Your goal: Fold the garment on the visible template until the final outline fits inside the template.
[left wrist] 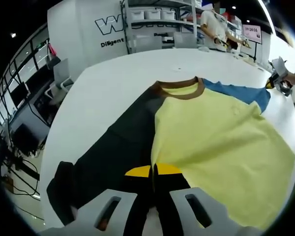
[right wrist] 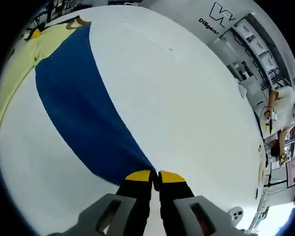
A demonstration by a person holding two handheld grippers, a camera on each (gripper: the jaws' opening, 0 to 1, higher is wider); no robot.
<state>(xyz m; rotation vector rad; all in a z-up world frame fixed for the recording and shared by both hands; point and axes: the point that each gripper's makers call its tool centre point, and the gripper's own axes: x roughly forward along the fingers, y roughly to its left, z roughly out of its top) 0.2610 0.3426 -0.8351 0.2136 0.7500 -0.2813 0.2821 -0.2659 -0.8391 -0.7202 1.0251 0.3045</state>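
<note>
Garment [left wrist: 216,132] flat on white table [left wrist: 113,83].

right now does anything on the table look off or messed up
Nothing looks damaged or spilled. The shirt lies on the white table mid-fold, its blue sleeve pulled out long by the right gripper, and the left gripper pinches its hem.

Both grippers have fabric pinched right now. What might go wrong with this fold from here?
The left gripper pinches the shirt by only a thin edge where the yellow panel meets the dark one, so it may slip out. The right gripper holds just the tip of the blue sleeve, stretched long across the table; pulling further could drag the whole garment sideways.
</note>
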